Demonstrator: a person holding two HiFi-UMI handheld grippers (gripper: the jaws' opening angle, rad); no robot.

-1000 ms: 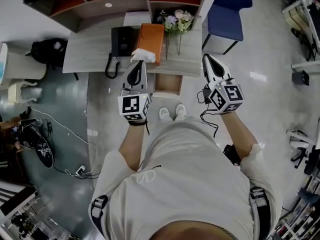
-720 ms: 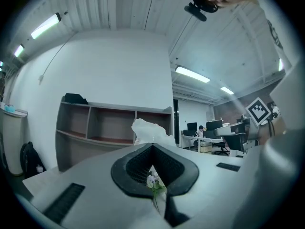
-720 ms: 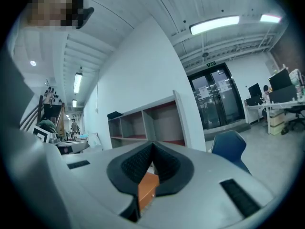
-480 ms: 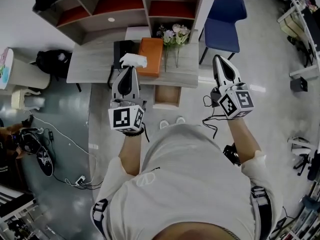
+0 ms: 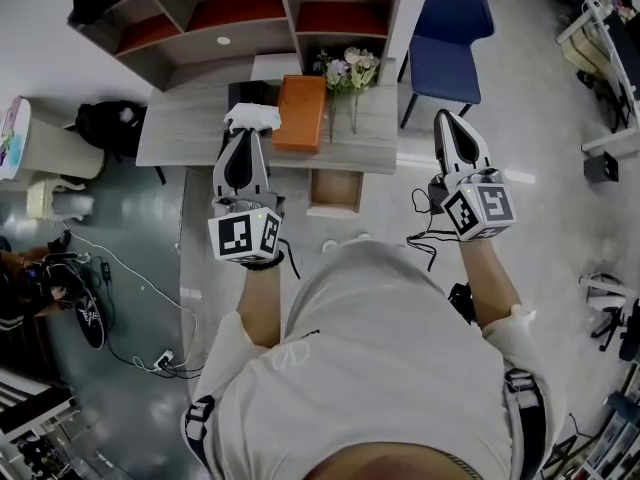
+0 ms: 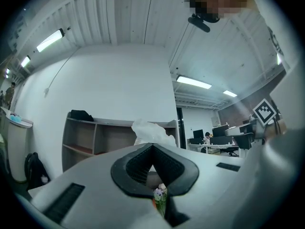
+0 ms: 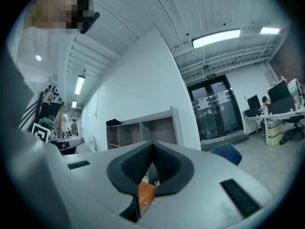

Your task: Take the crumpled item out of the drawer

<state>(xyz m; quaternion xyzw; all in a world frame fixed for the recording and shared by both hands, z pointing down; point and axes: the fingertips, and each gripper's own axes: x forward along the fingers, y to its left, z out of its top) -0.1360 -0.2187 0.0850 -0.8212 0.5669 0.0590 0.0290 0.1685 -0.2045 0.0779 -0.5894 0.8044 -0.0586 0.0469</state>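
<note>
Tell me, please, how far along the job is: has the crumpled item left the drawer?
Done: the crumpled white item is out of the open drawer and is held over the desk. In hand: the left gripper is shut on it, pinching it at the tips. The right gripper is shut and empty, off to the side. Left: setting the item down, probably on the desk, and perhaps closing the drawer.
</note>
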